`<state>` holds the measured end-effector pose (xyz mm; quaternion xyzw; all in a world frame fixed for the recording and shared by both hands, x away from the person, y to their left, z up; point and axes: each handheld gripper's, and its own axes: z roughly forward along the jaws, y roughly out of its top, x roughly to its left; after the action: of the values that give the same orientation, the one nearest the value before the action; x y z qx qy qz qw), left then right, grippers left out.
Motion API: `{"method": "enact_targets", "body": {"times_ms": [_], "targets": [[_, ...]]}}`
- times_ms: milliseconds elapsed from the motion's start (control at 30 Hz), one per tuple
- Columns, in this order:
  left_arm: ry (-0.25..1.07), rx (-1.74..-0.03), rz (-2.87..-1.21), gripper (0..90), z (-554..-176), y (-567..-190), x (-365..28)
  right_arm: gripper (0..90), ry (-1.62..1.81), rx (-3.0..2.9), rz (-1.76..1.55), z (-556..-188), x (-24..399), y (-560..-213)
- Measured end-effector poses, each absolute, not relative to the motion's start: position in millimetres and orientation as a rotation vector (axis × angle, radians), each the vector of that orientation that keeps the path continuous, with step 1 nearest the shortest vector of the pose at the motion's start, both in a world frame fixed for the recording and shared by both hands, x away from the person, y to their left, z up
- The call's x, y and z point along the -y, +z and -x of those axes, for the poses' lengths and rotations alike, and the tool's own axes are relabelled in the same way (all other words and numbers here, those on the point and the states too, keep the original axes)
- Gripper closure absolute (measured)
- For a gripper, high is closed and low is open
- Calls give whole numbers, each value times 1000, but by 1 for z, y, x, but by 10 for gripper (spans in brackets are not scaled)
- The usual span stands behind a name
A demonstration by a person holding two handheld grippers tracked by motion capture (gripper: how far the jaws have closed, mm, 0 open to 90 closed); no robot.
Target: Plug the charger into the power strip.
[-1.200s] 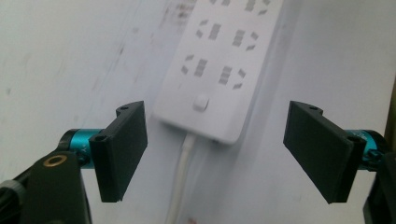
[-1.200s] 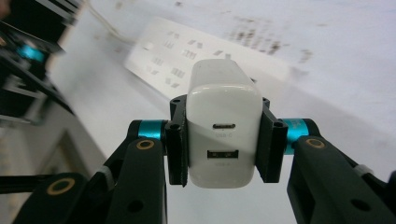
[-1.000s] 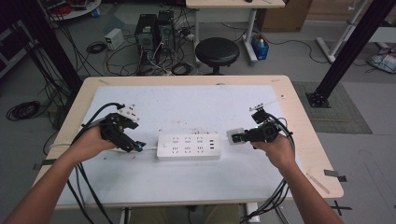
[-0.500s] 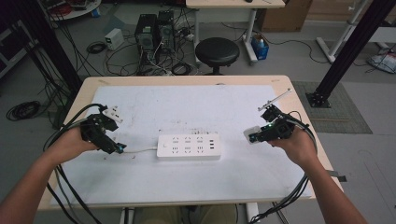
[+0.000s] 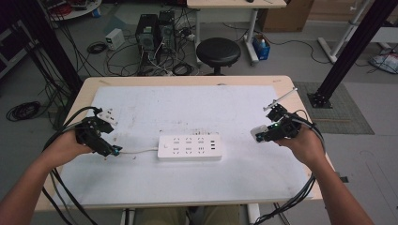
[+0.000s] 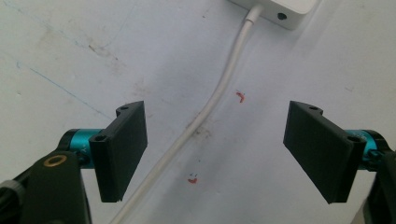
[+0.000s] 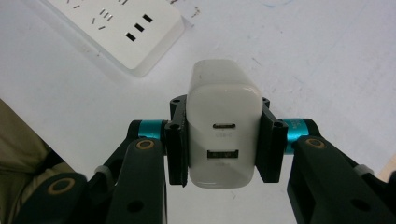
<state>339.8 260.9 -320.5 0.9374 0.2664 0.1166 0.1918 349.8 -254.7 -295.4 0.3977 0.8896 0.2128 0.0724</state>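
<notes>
A white power strip lies flat in the middle of the white table, and its white cable runs off to the left. My left gripper hovers over that cable at the table's left, open. In the left gripper view the cable passes between the two wide-apart fingers without touching them, and a corner of the strip sits at the top. My right gripper is to the right of the strip, shut on a white USB charger whose two ports face the camera. The strip is at the upper left of that view.
Past the table's far edge stand a black stool, computer towers and tangled floor cables. A black frame post rises at the right. Gripper cables hang over the near table edge on both sides.
Both hands have drawn away from the power strip: the left gripper moved left along the cable, the right gripper moved right and slightly up with the charger still held.
</notes>
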Motion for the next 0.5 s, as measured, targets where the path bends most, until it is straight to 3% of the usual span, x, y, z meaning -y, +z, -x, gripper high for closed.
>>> {"method": "enact_targets", "body": {"times_ms": [500], "targets": [[329,-710,-2637,217,-342,-324,-250,619,597,-2761,-951,-370,186,-284]]}}
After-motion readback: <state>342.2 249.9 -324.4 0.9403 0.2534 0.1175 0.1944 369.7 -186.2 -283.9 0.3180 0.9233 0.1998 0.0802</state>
